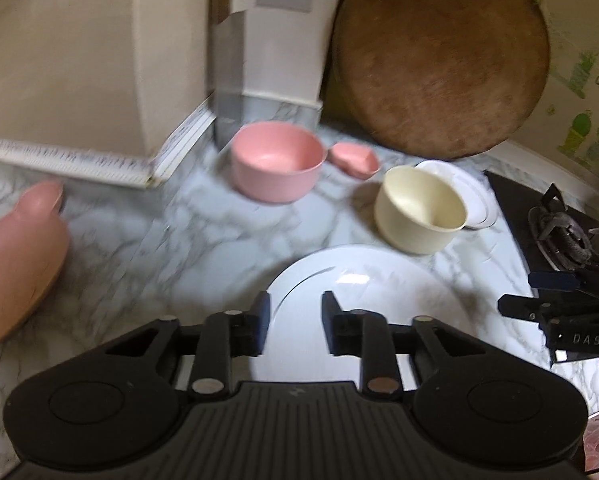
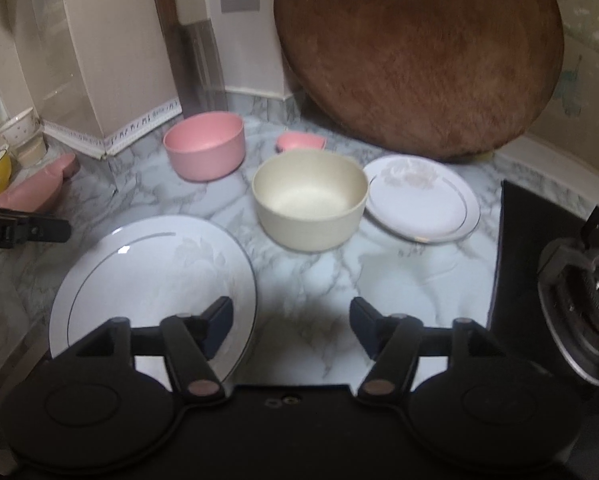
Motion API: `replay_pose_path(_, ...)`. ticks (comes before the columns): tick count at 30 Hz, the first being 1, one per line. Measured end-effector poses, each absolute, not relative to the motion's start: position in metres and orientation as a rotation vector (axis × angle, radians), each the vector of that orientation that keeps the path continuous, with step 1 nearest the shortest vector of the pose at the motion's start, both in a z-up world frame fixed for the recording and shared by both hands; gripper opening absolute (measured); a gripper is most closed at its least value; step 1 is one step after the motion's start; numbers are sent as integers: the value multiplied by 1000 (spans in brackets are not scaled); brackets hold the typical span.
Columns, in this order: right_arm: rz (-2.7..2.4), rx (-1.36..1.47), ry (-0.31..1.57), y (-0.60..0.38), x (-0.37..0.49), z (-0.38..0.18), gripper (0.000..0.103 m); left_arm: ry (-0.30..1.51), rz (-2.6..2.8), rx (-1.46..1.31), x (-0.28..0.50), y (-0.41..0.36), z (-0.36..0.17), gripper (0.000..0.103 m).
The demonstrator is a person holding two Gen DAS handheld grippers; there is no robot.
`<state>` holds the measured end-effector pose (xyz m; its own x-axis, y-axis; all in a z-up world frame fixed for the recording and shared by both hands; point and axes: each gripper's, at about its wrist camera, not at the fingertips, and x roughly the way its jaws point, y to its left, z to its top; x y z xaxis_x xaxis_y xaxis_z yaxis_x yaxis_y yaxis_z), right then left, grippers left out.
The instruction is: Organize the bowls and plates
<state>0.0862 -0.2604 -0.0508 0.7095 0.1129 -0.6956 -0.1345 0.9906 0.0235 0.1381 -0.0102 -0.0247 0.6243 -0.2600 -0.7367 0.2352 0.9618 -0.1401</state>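
Both the left gripper (image 1: 293,312) and right gripper (image 2: 291,320) are held apart, nothing between the jaws, apparently poised above the large white plate (image 2: 151,276). Just beyond, the cream bowl (image 2: 311,196) sits beside the small plate (image 2: 423,204); bare marble countertop (image 2: 399,280) ahead leaves room.

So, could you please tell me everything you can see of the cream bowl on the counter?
The cream bowl is a round, straight-walled, matte bowl that looks like plastic or bamboo fibre. It stands upright and empty on the marble-patterned counter. The small white plate lies close beside it, with contact unclear. Neither gripper touches it.
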Motion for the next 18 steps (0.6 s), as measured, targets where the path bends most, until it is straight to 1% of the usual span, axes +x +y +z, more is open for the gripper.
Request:
replay_pose_path(4, 138, -38, 755, -266, 91, -45, 73, 853, -323, -17, 150, -32, -22, 34)
replay_pose_path(6, 135, -37, 750, -271, 95, -44, 81, 849, -339, -3, 156, -43, -21, 47)
replay_pose_path(8, 132, -33, 754, -276, 100, -41, 87, 836, -351, 24, 163, -56, -20, 49)
replay_pose_path(10, 126, -35, 764, -282, 106, -39, 89, 835, -382, 47, 171, -70, -18, 51)
replay_pose_path(11, 128, -32, 772, -286, 109, -39, 90, 838, -393, 52, 176, -76, -17, 57)
replay_pose_path(12, 128, -22, 780, -290, 113, -38, 91, 844, -401, 55, 181, -82, -17, 68)
replay_pose_path(14, 129, 0, 791, -299, 121, -35, 94, 853, -410, 60, 191, -94, -15, 78)
replay_pose_path(18, 104, 25, 787, -321, 133, -34, 97, 881, -416, 41, 212, -111, -14, 79)
